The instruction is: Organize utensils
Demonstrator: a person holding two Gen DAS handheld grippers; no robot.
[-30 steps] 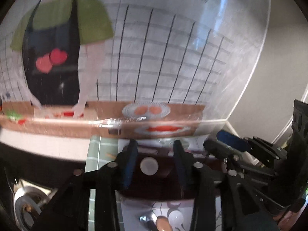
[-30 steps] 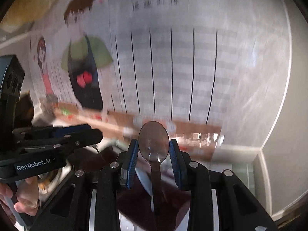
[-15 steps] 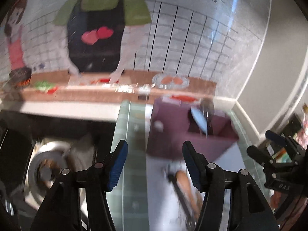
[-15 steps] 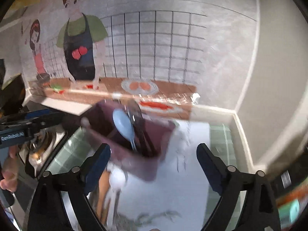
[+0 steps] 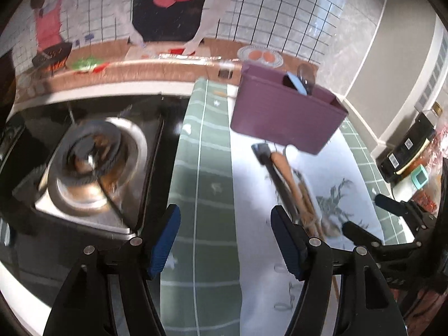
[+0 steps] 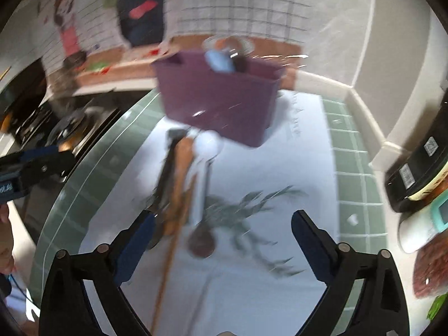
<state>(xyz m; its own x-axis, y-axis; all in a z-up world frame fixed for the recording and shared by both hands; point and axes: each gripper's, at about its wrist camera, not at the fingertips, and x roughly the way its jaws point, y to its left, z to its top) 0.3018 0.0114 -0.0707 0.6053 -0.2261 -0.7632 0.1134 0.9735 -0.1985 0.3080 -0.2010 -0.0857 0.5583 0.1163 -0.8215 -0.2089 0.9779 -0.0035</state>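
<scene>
A purple utensil box point(image 5: 282, 112) stands at the back of the counter and holds a blue spoon point(image 5: 294, 84) and a metal spoon point(image 5: 306, 74). It also shows in the right wrist view point(image 6: 218, 95). Loose utensils lie in front of it on a white mat: a wooden-handled one point(image 5: 291, 179), a black-handled one point(image 5: 275, 176), and a ladle point(image 6: 205, 193). My left gripper point(image 5: 225, 240) is open and empty above the counter. My right gripper point(image 6: 222, 238) is open and empty above the loose utensils point(image 6: 176, 184).
A gas hob with a burner point(image 5: 89, 162) lies to the left. A green tiled cloth point(image 5: 204, 168) covers the counter. A black appliance point(image 6: 414, 168) and a teal-topped item point(image 6: 442, 210) stand at the right. The wall mural point(image 5: 168, 8) is behind.
Both grippers have opened and pulled back from the purple box. The metal spoon my right gripper held now stands in the box beside the blue spoon.
</scene>
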